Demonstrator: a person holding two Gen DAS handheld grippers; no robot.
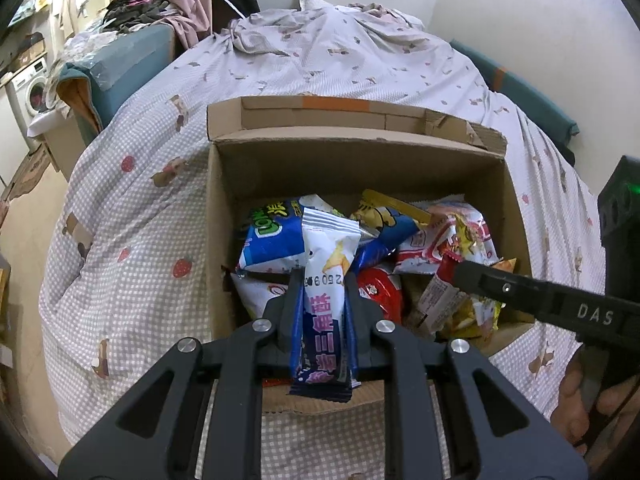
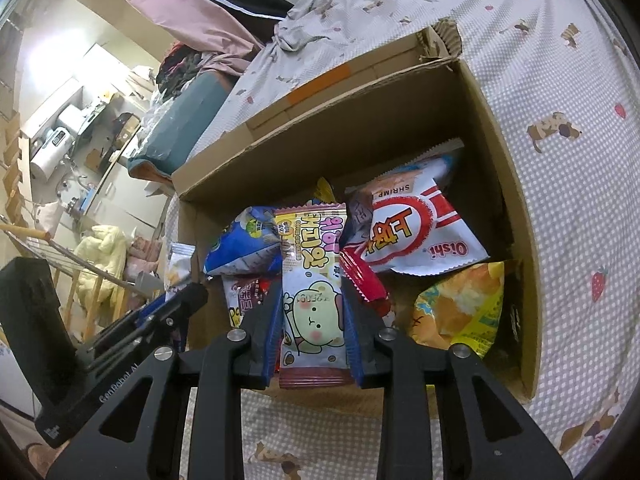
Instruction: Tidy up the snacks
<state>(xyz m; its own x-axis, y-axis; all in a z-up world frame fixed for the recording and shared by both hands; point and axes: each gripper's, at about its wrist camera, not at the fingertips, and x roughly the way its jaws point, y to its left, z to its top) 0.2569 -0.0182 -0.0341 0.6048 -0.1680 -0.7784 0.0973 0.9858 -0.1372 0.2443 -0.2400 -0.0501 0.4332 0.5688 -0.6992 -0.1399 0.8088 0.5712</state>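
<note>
Left claw [image 1: 322, 280] grips a white-and-purple snack packet [image 1: 325, 280]; right claw [image 2: 312, 292] clamps a cartoon-printed wafer packet [image 2: 312, 280] — both above the brown cardboard box [image 1: 280, 160], seemingly on the bed [image 1: 140, 220].

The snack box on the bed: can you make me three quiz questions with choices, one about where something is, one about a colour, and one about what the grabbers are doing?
1. Where does the cardboard box sit?
A. On a checked bedsheet
B. On a kitchen counter
C. On a wooden chair

2. What colour is the bottom part of the long packet in the left gripper?
A. Green
B. Dark blue
C. Orange

3. What is the right gripper doing?
A. Hanging open and empty
B. Pressing the box flap shut
C. Gripping a cartoon-animal packet

Answers: 1 A, the sheet shows all around the box. 2 B, its lower end is dark blue. 3 C, the jaws press both sides of the packet.
</note>
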